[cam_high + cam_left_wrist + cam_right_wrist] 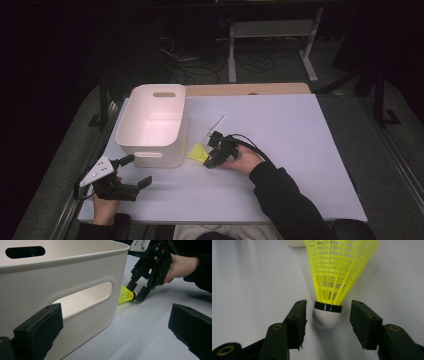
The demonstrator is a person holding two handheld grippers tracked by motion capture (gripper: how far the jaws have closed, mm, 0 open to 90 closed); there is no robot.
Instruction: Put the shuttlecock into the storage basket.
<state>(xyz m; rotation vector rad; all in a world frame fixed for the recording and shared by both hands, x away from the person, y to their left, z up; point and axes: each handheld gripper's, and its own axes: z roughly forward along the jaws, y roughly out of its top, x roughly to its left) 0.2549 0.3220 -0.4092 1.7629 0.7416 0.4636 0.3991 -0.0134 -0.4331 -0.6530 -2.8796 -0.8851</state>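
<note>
With right gripper [326,322] jaws half-open around the shuttlecock [338,272] cork, ungripped, grasp and binning [152,125] remain; left gripper [131,172] open, empty.

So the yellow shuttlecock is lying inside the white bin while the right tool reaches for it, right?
Not quite. The shuttlecock lies on the table beside the bin, not inside it, as the high view shows. The right tool does reach for it.

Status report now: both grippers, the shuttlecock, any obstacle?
Right gripper open around shuttlecock cork, not touching. Left gripper open, empty. White bin close beside shuttlecock.
</note>
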